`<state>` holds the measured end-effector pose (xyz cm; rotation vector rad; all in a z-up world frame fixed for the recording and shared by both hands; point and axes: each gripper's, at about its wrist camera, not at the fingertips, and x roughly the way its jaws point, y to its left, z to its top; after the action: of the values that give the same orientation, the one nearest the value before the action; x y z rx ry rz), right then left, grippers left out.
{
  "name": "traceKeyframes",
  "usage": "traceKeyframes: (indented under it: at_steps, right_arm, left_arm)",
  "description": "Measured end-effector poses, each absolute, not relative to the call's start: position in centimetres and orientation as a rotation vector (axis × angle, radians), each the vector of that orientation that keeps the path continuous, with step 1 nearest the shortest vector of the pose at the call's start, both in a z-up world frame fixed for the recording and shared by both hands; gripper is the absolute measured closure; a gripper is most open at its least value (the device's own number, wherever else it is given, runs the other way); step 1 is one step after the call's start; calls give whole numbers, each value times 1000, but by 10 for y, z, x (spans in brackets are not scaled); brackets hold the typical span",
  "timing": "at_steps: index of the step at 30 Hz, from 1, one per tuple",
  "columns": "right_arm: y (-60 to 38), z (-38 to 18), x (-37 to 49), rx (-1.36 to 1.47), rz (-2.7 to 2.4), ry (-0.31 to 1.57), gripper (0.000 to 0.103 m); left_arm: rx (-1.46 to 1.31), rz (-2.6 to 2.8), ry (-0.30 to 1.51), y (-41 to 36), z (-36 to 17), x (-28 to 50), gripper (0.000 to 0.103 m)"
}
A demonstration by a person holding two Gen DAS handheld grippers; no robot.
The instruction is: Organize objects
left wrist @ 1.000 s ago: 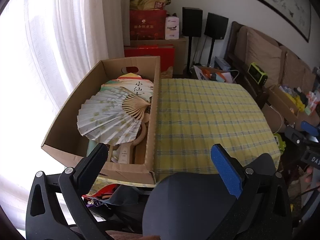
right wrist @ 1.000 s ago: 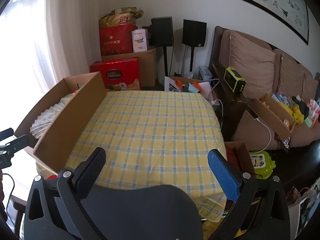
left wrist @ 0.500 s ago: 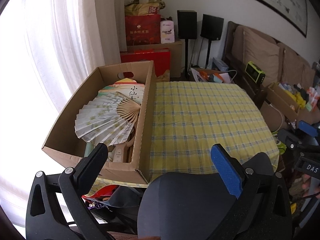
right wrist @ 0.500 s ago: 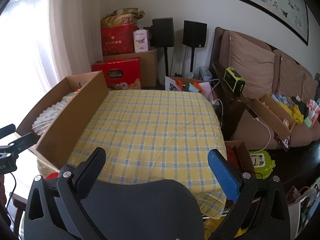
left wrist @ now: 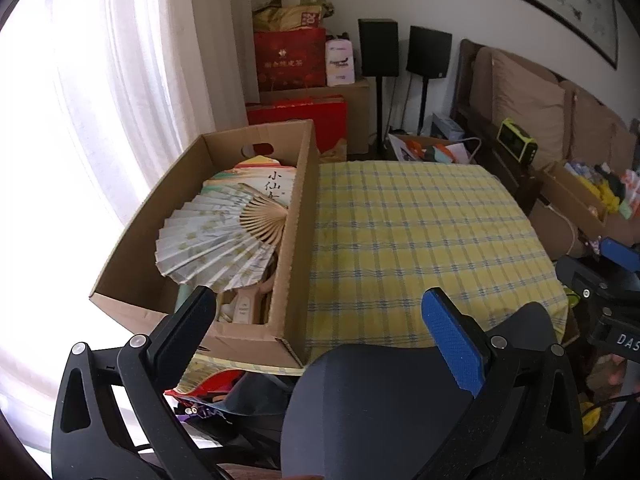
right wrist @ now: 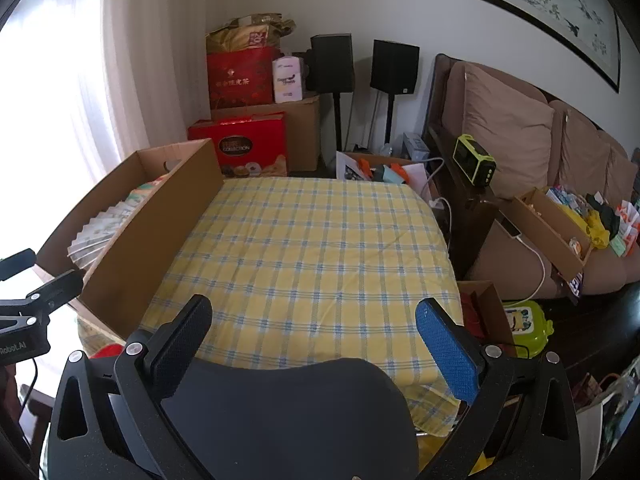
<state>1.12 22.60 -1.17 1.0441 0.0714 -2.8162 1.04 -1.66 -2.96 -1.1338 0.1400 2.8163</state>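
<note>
A cardboard box (left wrist: 298, 216) stands on the left side of a table with a yellow checked cloth (left wrist: 416, 240). In it lie an open white folding fan (left wrist: 212, 240), a printed package with Chinese characters (left wrist: 276, 184) and some pale items underneath. My left gripper (left wrist: 320, 320) is open and empty, held back above the table's near edge beside the box's near corner. My right gripper (right wrist: 316, 332) is open and empty above the near edge of the cloth (right wrist: 304, 248). The box (right wrist: 148, 232) shows at its left.
Red gift boxes (right wrist: 240, 76), cartons and two black speakers (right wrist: 332, 64) stand against the far wall. A brown sofa (right wrist: 520, 132) with a box of small items (right wrist: 560, 224) is at the right. A curtain (left wrist: 120, 80) hangs at the left.
Both grippers have drawn back and risen slightly; the box and table sit a little farther off in the views. Both stay open and empty.
</note>
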Motion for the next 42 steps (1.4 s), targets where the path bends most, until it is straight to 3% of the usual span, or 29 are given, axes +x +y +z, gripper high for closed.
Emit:
traceKeyframes:
  at_steps: [42]
  right_arm:
    - [223, -14, 11, 1040, -2820, 77, 0]
  left_arm:
    - [-1147, 2802, 141, -18, -33, 8, 0]
